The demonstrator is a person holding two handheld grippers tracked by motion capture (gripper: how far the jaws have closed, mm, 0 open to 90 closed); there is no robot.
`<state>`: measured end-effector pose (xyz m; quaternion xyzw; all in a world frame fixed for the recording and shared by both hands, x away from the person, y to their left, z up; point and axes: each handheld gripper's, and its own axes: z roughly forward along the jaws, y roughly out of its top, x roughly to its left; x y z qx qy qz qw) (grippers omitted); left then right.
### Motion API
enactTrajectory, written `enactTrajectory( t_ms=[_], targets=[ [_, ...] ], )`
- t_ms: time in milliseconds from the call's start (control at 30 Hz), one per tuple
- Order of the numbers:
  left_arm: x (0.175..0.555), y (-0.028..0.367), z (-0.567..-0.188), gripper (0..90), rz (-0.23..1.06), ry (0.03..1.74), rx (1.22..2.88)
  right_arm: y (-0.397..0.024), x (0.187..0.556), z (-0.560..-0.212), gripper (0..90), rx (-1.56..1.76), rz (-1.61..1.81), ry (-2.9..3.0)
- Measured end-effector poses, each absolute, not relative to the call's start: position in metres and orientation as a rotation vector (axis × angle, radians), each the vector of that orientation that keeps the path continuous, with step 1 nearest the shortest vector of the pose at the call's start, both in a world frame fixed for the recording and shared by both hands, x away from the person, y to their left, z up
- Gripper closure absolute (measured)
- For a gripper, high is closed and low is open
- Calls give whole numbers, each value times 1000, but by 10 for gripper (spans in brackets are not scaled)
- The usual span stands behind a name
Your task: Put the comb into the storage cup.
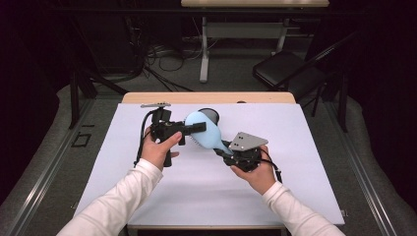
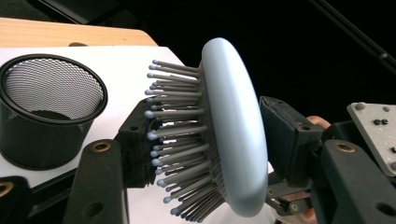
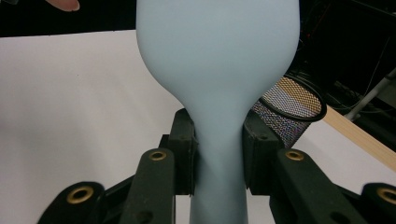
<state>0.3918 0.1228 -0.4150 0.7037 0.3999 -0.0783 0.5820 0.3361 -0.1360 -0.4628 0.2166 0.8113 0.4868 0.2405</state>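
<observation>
A light blue hairbrush (image 1: 204, 133) is held in the air above the middle of the white table cover (image 1: 206, 191), at about 6 o'clock from the black mesh cup (image 1: 210, 114) that stands near the far edge. The right gripper (image 3: 218, 154) is clamped on the brush's narrow handle, both pads flat against it. The left gripper (image 2: 210, 140) is set across the brush head: in the left gripper view one pad lies in the bristles (image 2: 180, 140) and the other lies at the smooth back. Whether the pads are pressing fully cannot be told, since the bristles hide the contact.

The step in hand is judged to be a handover of the brush from right to left, probably for placing in the cup. For this to be done well, the left grip should be made firm before the right one is loosened, because bristles give way and a brush gripped through them may tilt. The handle should be released slowly, and the head watched for slipping. The brush should then be carried toward 12 o'clock, handle lowered first into the cup, with the rim kept untouched so the cup is not tipped.
</observation>
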Motion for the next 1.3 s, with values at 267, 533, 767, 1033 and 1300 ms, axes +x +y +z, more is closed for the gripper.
enactTrajectory(
  t_ms=[267,533,767,1033,1300],
  targets=[
    [391,122,-415,452,-223,942,1617,-137,336,-465,689,594,1328,2220],
    [393,125,-417,471,-301,994,1583,-136,336,-466,689,590,1327,2225],
    [393,125,-418,478,-317,1007,1580,-136,336,-468,689,594,1330,2227],
    [393,124,-419,490,-344,1030,1568,-137,335,-470,689,599,1335,2227],
    [394,123,-421,498,-369,1055,1559,-137,335,-471,688,613,1339,2236]
  ],
)
